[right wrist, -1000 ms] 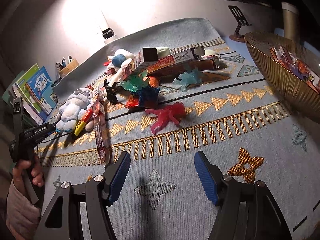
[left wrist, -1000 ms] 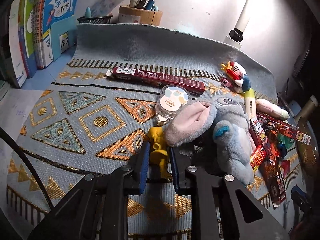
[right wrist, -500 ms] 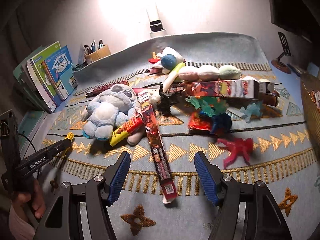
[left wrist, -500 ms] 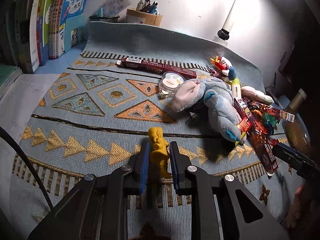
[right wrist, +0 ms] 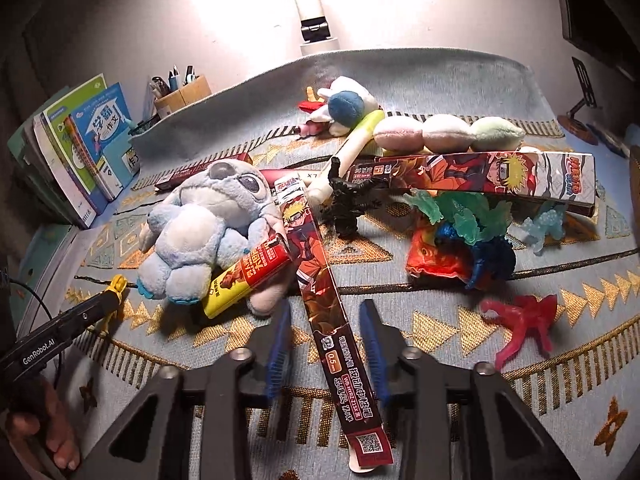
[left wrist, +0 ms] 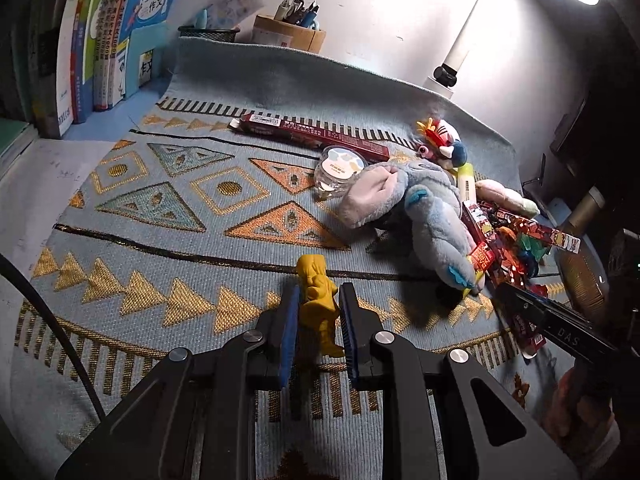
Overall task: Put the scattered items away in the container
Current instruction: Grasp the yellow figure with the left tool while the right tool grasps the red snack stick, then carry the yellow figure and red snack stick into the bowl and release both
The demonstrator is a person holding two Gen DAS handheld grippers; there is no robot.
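My left gripper (left wrist: 320, 292) is shut on a yellow toy figure (left wrist: 318, 296), held just above the patterned blue mat (left wrist: 160, 208). The right wrist view shows that figure (right wrist: 116, 284) at the far left. My right gripper (right wrist: 326, 308) straddles the near end of a long red cartoon-printed box (right wrist: 320, 280). Its jaws are closing, with a gap still showing beside the box. A blue plush (right wrist: 200, 232), a yellow-red tube (right wrist: 248, 276) and several plastic figures lie in a pile behind it. The golden bowl (left wrist: 580, 280) stands at the right edge.
Books (left wrist: 108, 40) stand at the back left, next to a pen holder (left wrist: 288, 36). A lamp post (right wrist: 308, 4) rises behind the mat. A red translucent figure (right wrist: 520, 320) lies to the right of my right gripper. A person's hand (right wrist: 44, 432) holds the left gripper.
My right gripper swung left from bare mat over the long red box, and its jaws narrowed around it. My left gripper drew back from the plush with the yellow figure.
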